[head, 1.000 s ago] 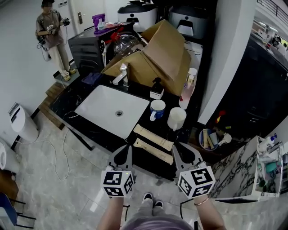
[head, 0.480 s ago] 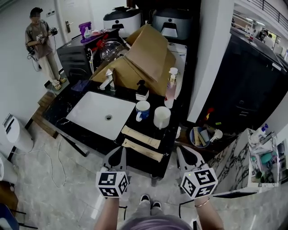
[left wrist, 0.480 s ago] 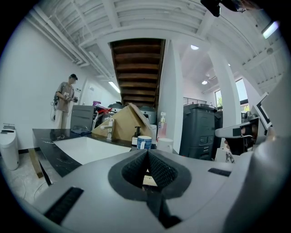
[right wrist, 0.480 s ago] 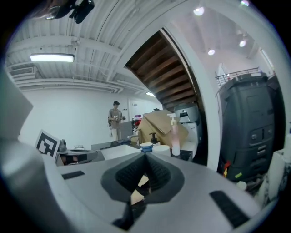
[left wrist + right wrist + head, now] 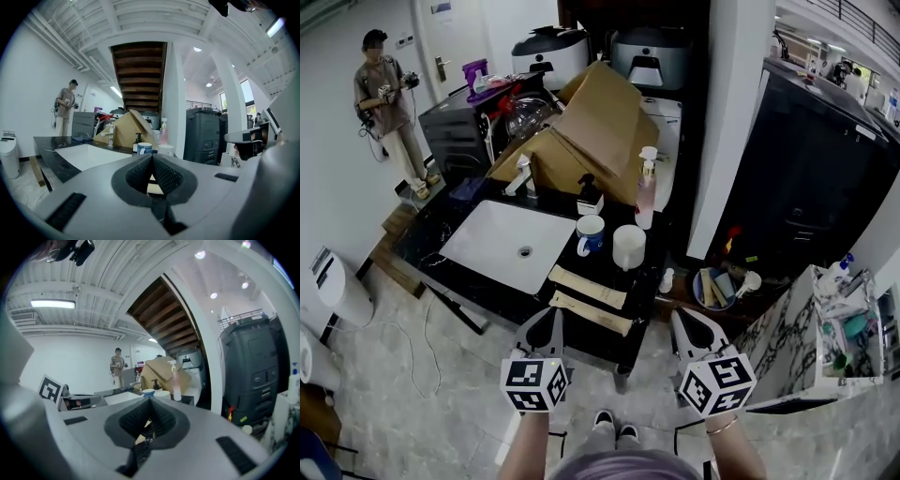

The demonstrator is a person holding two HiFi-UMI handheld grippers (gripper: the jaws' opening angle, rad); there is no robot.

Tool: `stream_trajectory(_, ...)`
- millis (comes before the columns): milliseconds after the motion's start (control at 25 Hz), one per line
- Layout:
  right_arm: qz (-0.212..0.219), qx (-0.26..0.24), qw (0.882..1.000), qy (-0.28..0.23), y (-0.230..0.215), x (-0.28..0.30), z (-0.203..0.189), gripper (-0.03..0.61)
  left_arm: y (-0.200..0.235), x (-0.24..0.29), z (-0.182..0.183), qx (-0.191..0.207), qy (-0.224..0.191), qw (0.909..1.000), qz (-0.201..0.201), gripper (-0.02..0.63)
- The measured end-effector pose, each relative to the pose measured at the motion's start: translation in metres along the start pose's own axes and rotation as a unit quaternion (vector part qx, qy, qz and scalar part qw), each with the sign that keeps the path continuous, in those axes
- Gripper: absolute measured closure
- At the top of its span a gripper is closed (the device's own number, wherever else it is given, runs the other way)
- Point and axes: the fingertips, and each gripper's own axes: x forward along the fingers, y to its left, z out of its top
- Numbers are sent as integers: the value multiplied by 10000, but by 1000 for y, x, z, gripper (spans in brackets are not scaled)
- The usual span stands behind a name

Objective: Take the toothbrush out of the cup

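Cup (image 5: 628, 247), white, upright on the dark counter (image 5: 487, 289), just right of a blue-and-white mug (image 5: 589, 234); toothbrush too small to make out. Pump bottle (image 5: 646, 192) just far of the cup; cardboard box (image 5: 600, 127) crowding the far side; sink (image 5: 502, 244) at left. Far packet (image 5: 588, 285) and near packet (image 5: 591, 314) lying along the counter's near edge, between cup and tools. Left tool (image 5: 553, 315) and right tool (image 5: 682, 317) held near of that edge, above the floor (image 5: 422, 375), each with jaws together and empty. White pillar (image 5: 727, 122) bounding the right; open floor at near left.
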Motion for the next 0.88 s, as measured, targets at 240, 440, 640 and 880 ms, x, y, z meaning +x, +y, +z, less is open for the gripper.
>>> stream_trajectory(240,-29,1,10000,9,-8,-12,-1,577,-11,-4,-1,13,0,10000,15,612)
stream_trajectory(440,-32,-22,10000,3,-17,-19,-2,577,-20,-6,-1,21,-22,10000,52,612)
stream_trajectory(640,21,-32,10000,-14,-20,-23,-4,577,-25,-9,-4,35,-14,9999,93,612)
stream_trajectory(880,44,-15,10000,-31,-25,-29,-5,577,-29,-11,-4,31,-27,9999,155,612)
